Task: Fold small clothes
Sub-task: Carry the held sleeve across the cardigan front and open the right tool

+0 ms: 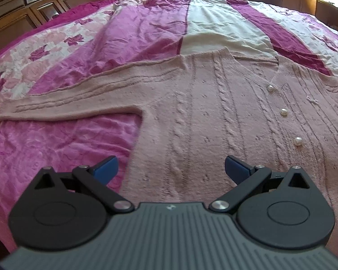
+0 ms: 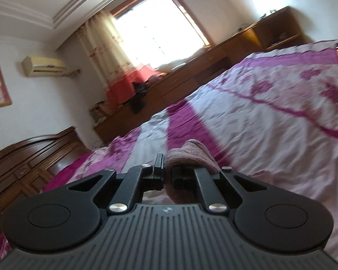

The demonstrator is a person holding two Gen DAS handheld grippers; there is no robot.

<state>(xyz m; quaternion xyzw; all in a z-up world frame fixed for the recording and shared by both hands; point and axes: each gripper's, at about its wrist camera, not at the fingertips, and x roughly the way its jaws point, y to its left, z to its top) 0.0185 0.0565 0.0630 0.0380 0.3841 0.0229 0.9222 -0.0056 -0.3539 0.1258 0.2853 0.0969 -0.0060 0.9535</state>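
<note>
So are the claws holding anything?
The right claw pinches a bunched bit of the pink cardigan; which part is unclear. The left claw is open, empty.

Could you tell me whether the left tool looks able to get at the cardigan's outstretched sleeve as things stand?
Probably yes. The left tool is open and holds nothing, and the sleeve lies flat on the bedspread with nothing over it or between them.
</note>
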